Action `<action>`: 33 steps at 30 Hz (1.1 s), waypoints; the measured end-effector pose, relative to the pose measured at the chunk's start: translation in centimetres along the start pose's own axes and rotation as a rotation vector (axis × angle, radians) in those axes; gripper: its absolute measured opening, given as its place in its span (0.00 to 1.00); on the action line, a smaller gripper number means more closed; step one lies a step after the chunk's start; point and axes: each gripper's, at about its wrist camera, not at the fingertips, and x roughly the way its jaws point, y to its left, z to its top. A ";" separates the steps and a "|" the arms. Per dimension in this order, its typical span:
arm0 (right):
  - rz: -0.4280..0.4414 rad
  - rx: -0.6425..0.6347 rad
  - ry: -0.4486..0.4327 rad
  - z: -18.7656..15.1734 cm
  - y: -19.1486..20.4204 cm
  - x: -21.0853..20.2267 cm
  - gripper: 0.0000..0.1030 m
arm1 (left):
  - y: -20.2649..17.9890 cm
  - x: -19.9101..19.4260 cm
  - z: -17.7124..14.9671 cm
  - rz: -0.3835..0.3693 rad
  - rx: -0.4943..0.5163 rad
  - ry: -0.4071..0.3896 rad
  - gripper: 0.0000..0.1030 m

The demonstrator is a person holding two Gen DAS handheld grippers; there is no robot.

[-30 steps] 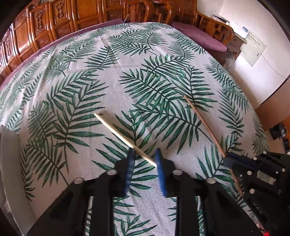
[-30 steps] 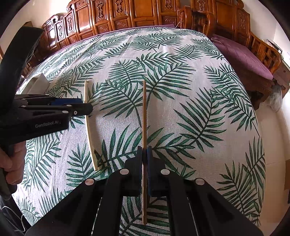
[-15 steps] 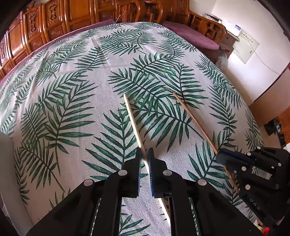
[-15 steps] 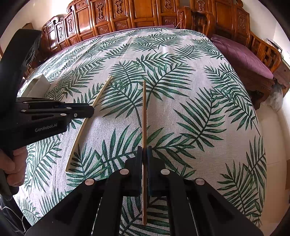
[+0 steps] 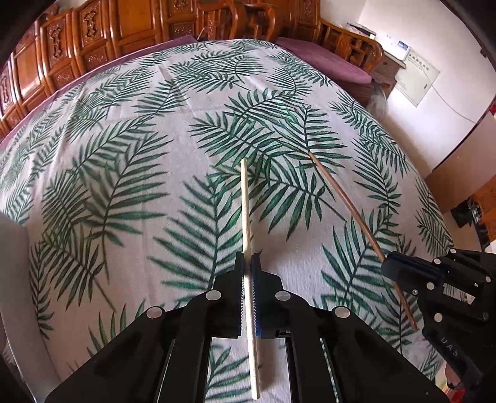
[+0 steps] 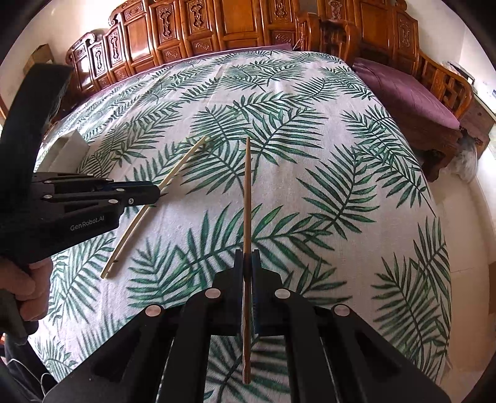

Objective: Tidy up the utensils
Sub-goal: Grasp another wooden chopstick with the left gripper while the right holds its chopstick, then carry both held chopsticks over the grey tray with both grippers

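Both grippers are pointed steeply down at the table. The left gripper (image 5: pixel 247 263) is clamped on the pale chopstick (image 5: pixel 246 210), its jaws having just been closing with the stick between them; the stick is seen running straight ahead from the blue pads, its rear end projecting back beneath the gripper body. The right gripper (image 6: pixel 247 259) is pinched tight on the darker brown chopstick (image 6: pixel 247 192), which is likewise pointed forward. A hand (image 6: pixel 29 288) is seen wrapped around the left gripper's handle.

The table is covered by a cloth (image 5: pixel 130 173) printed with green palm fronds. Carved wooden cabinets (image 6: pixel 217 28) are ranged behind it — a wooden bench with a purple cushion (image 6: pixel 403 93) is set to the right. A white container (image 6: pixel 66 152) is seen at the table's left edge.

Two chopsticks are counted — one per gripper — and one container.
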 end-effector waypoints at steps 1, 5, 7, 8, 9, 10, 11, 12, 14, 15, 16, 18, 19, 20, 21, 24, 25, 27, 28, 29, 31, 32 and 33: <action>-0.001 -0.001 -0.002 -0.1 0.3 -0.3 0.06 | 0.1 -0.3 -0.2 -0.004 -0.005 -0.001 0.04; -0.002 -0.005 -0.014 -0.3 1.2 -1.4 0.06 | 0.6 -2.7 -0.9 -0.011 -0.014 -0.038 0.04; 0.000 -0.008 -0.024 -0.3 1.9 -2.1 0.06 | 0.8 -4.0 -1.1 -0.014 -0.017 -0.056 0.04; 0.000 -0.011 -0.029 -0.2 2.3 -2.5 0.06 | 1.0 -4.9 -1.2 -0.016 -0.020 -0.069 0.04; -0.001 -0.015 -0.035 -0.2 2.8 -2.9 0.06 | 1.2 -5.9 -1.3 -0.017 -0.023 -0.084 0.04; -0.001 -0.019 -0.040 -0.1 3.2 -3.3 0.06 | 1.3 -6.5 -1.5 -0.018 -0.025 -0.094 0.04; -0.001 -0.022 -0.045 0.0 3.6 -3.6 0.06 | 1.6 -7.6 -1.7 -0.018 -0.028 -0.112 0.04; 0.000 -0.026 -0.050 0.1 4.1 -4.0 0.06 | 1.8 -8.4 -1.8 -0.018 -0.029 -0.124 0.04; 0.001 -0.033 -0.061 0.2 5.0 -4.8 0.06 | 2.3 -10.1 -2.2 -0.017 -0.028 -0.149 0.04; 0.001 -0.036 -0.065 0.2 5.4 -5.1 0.06 | 2.5 -10.7 -2.4 -0.015 -0.027 -0.158 0.04; 0.001 -0.042 -0.071 0.4 6.1 -5.6 0.06 | 2.8 -11.6 -2.6 -0.013 -0.028 -0.170 0.04; -0.001 -0.051 -0.080 0.5 7.0 -6.3 0.06 | 3.5 -13.2 -3.3 -0.015 -0.036 -0.188 0.04; -0.001 -0.056 -0.084 0.6 7.5 -6.6 0.06 | 3.9 -13.9 -3.6 -0.016 -0.039 -0.197 0.04; -0.004 -0.062 -0.088 0.6 7.9 -6.9 0.06 | 4.2 -14.7 -3.9 -0.016 -0.042 -0.207 0.04; -0.006 -0.067 -0.091 0.6 8.4 -7.2 0.06 | 4.5 -15.3 -4.2 -0.016 -0.045 -0.215 0.04; -0.010 -0.081 -0.104 0.6 9.9 -8.2 0.06 | 5.4 -17.1 -5.1 -0.015 -0.054 -0.239 0.04; -0.011 -0.085 -0.108 0.6 10.4 -8.6 0.06 | 5.7 -17.8 -5.5 -0.015 -0.057 -0.249 0.04; -0.013 -0.093 -0.115 0.5 11.2 -9.1 0.06 | 6.3 -18.8 -6.1 -0.012 -0.062 -0.264 0.04; -0.014 -0.098 -0.117 0.5 11.7 -9.3 0.06 | 6.6 -19.3 -6.4 -0.010 -0.065 -0.270 0.04; -0.014 -0.104 -0.119 0.4 12.2 -9.4 0.06 | 7.1 -19.9 -6.8 -0.007 -0.069 -0.277 0.04; -0.016 -0.118 -0.123 0.4 13.2 -9.8 0.06 | 7.9 -20.8 -7.5 -0.002 -0.075 -0.287 0.04; -0.015 -0.123 -0.124 0.3 13.6 -9.9 0.06 | 8.4 -21.2 -7.9 0.001 -0.080 -0.293 0.04; -0.015 -0.129 -0.127 0.3 14.1 -10.0 0.06 | 8.8 -21.6 -8.2 0.004 -0.084 -0.297 0.04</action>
